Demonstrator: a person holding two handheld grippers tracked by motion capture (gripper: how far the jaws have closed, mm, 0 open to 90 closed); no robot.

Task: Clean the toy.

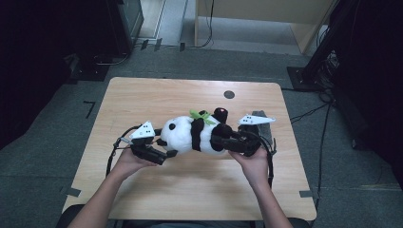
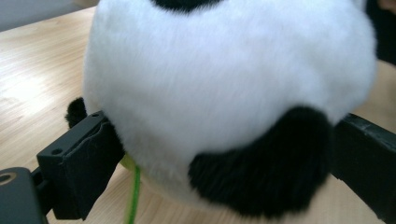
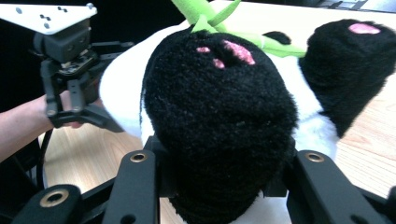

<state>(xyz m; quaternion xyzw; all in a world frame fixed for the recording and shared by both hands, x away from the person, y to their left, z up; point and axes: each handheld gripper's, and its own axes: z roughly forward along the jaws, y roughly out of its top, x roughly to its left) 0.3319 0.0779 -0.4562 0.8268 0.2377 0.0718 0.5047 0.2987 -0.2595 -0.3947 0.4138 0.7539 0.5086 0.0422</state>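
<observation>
Plush panda (image 1: 190,134) lies on its side near the middle of the wooden surface (image 1: 142,95), head toward the person's left, feet toward the right, w/ a green bamboo sprig (image 1: 202,115) on its chest.

Left gripper (image 1: 166,153) sits at the head end. In the left gripper view its jaws stand either side of the panda's head (image 2: 224,102), pressed into the fur, so it's clamped on the head.

Right gripper (image 1: 223,141) is at the foot end. The right gripper view shows one black foot (image 3: 219,126) wedged between its jaws, pink paw marks facing up; the other foot (image 3: 350,60) is free just beside it. So that gripper is clenched on a leg.

Step in hand, as I read it: two-handed grasp of the toy, both ends secured, prob. about to lift or reposition it. Can't tell if the body touches the surface or is slightly raised.

Next move calls for both hands moving together at the same rate & height, keeping the pull gentle. The plush is soft & will sag in the middle, and the foot could slip out if the ends are drawn apart.
</observation>
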